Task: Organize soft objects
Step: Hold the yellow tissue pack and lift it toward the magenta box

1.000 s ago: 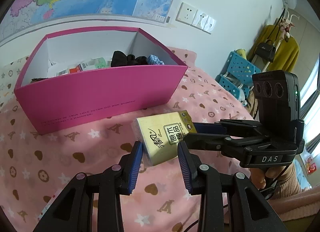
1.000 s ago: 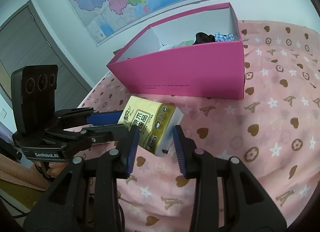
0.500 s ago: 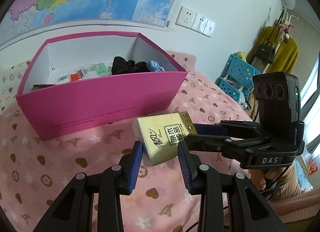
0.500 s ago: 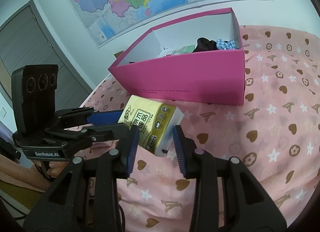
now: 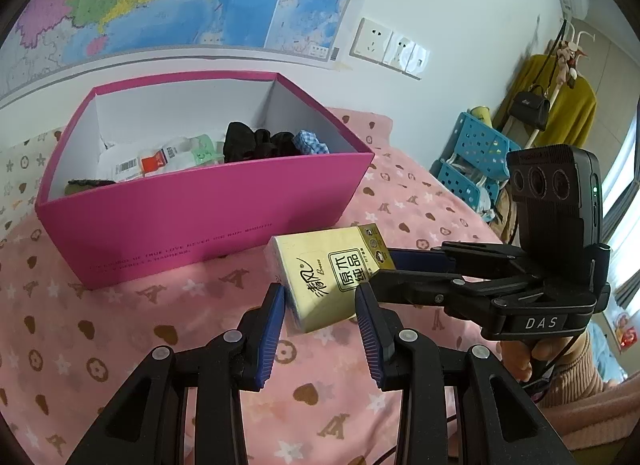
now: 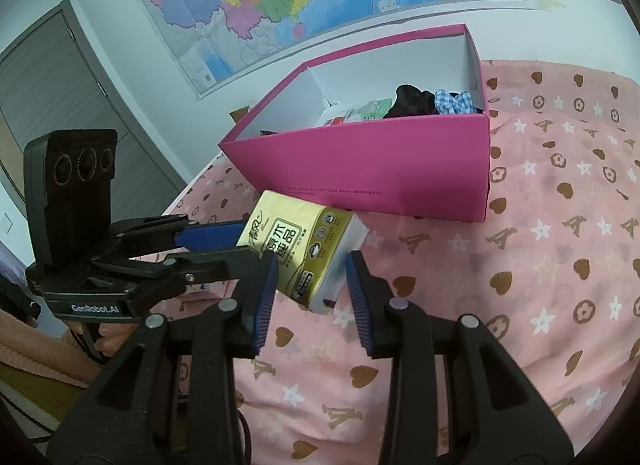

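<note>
Tissue pack (image 5: pixel 334 271) is off the bedspread (image 5: pixel 120 329), in front of pink box (image 5: pixel 200 233) near wall, below rim.

Left gripper (image 5: pixel 320 305) and right gripper (image 6: pixel 310 279) each grip one corner, approaching crosswise. Pack's long axis runs away from left cam, toward the box. Both equally near.

Left view shows the box contents best: packets, black cloth (image 5: pixel 256 141). Right view shows the white end face.
</note>
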`<state>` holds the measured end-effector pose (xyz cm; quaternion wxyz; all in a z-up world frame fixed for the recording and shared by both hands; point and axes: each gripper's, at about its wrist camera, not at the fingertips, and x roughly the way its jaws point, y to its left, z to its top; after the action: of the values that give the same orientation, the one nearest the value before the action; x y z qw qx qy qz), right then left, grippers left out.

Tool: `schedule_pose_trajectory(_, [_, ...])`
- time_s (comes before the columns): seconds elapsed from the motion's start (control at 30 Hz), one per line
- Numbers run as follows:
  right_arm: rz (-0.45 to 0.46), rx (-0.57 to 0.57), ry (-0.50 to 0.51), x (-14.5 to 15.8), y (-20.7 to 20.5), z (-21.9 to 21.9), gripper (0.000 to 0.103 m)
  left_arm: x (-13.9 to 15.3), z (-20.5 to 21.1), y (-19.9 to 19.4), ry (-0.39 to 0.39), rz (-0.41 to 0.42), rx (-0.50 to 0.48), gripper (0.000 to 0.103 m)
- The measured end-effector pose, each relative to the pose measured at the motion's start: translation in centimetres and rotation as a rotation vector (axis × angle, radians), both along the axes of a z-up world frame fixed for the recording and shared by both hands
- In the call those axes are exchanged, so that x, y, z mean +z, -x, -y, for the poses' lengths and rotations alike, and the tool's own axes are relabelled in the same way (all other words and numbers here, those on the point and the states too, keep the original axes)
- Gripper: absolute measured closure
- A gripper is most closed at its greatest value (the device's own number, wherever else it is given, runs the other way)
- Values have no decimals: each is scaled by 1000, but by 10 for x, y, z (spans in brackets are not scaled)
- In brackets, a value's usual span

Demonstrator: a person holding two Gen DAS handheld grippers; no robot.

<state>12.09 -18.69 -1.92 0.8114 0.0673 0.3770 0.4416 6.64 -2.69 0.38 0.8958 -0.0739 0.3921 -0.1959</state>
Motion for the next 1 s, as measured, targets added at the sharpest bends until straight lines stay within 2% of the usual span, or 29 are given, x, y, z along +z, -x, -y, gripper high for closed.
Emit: schedule_pose_trajectory(1.0, [31, 1, -5, 8, -6, 1, 64, 6, 1, -5, -8, 22, 8, 67])
